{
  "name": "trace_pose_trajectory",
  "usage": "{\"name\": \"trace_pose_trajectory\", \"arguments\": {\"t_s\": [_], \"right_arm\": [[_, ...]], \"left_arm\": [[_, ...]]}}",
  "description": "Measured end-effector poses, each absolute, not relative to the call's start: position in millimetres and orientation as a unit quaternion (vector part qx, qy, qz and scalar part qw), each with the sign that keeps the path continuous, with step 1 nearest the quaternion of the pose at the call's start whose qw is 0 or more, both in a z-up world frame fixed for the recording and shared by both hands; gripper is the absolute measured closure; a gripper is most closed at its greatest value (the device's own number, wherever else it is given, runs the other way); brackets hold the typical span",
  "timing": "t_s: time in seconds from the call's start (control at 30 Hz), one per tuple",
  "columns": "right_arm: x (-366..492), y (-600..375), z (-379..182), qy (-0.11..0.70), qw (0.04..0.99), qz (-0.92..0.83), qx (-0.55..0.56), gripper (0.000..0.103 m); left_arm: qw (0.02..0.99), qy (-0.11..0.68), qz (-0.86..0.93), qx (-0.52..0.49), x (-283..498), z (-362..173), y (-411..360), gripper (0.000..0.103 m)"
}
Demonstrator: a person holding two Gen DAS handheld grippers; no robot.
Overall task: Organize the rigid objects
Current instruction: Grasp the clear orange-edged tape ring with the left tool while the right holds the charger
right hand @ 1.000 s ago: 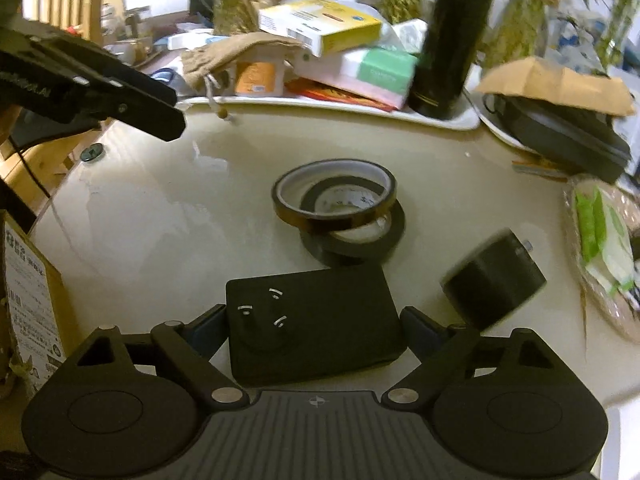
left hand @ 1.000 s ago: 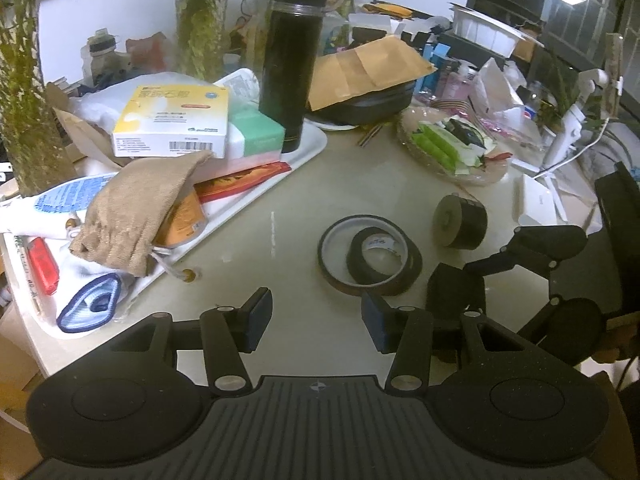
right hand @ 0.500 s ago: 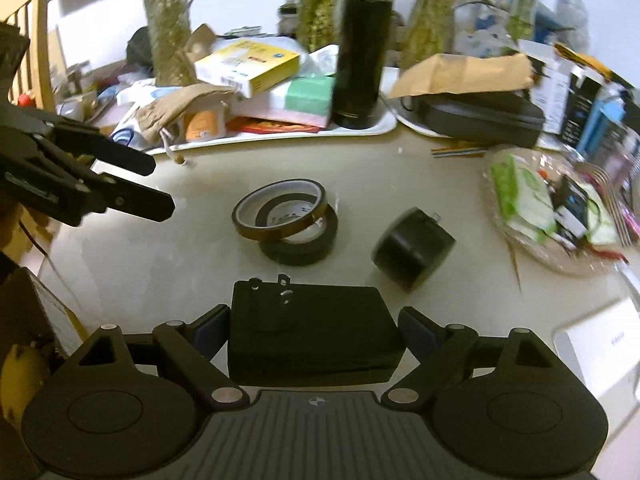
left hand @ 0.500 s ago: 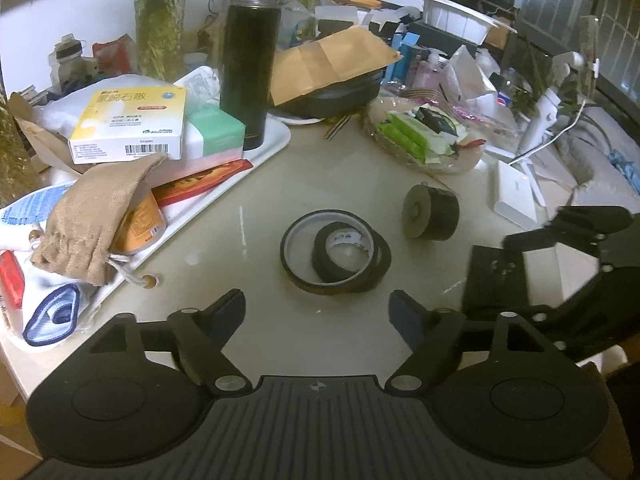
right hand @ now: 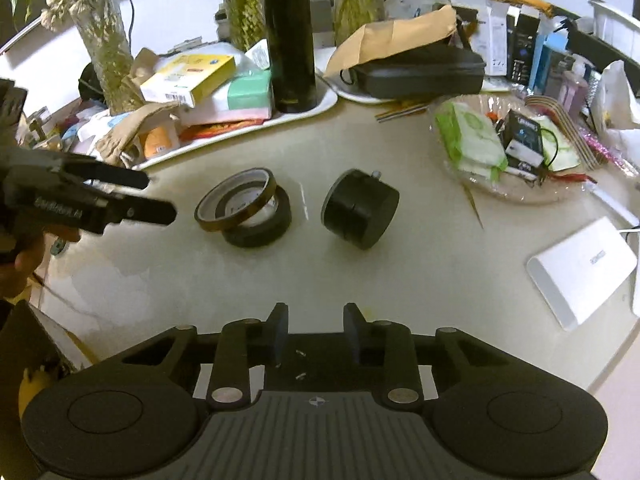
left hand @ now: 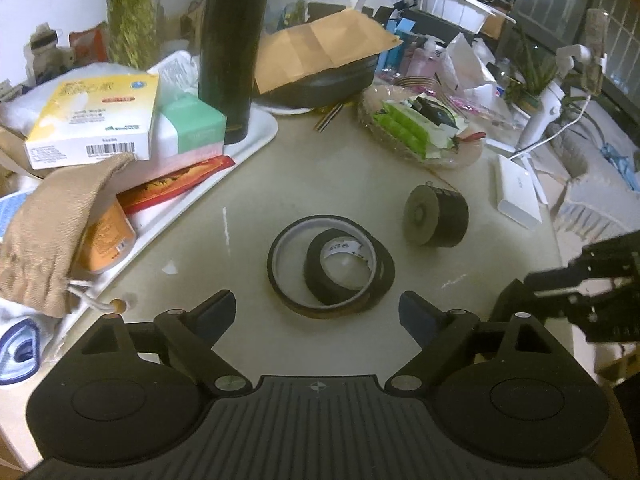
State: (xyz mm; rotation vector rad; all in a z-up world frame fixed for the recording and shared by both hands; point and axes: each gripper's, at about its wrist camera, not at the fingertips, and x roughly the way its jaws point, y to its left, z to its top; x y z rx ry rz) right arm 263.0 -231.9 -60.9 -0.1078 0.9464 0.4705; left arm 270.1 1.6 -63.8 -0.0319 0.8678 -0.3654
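Two tape rolls (left hand: 331, 265) lie stacked on the beige table, a thin amber ring over a black roll; they also show in the right wrist view (right hand: 244, 213). A black cylinder (left hand: 436, 221) lies on its side to their right, seen also in the right wrist view (right hand: 360, 209). My left gripper (left hand: 316, 310) is open and empty, just short of the tape rolls. My right gripper (right hand: 316, 338) has its fingers close together on a black adapter (right hand: 316, 372), which sits low between them near the table's front edge.
A white tray (left hand: 256, 140) at the back left holds boxes, a black flask (left hand: 234, 52) and a cloth pouch (left hand: 52, 216). A plate of packets (left hand: 424, 128) and a white box (left hand: 518, 196) lie at the right. Plants and clutter line the back.
My left gripper opened wider and drew nearer the tape rolls. My right gripper pulled back from the rolls and its fingers came closer together, with the black adapter now mostly hidden.
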Motion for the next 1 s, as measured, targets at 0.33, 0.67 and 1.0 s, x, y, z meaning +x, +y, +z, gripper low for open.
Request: {"name": "trace_pose_trajectory", "arguments": {"t_s": [0.33, 0.67, 1.0], "right_arm": [[262.1, -230.2, -76.5, 0.476, 0.855, 0.189, -0.087, 0.0], [274.4, -227.9, -96.3, 0.527, 0.827, 0.184, -0.059, 0.001], [277.3, -226.0, -101.0, 0.536, 0.823, 0.18, -0.056, 0.013]], "left_arm": [[0.881, 0.433, -0.193, -0.014, 292.6, -74.4, -7.8, 0.01], [0.863, 0.464, -0.198, -0.043, 320.2, -93.7, -9.3, 0.01], [0.864, 0.466, -0.191, -0.018, 335.0, -101.3, -21.1, 0.004]]}}
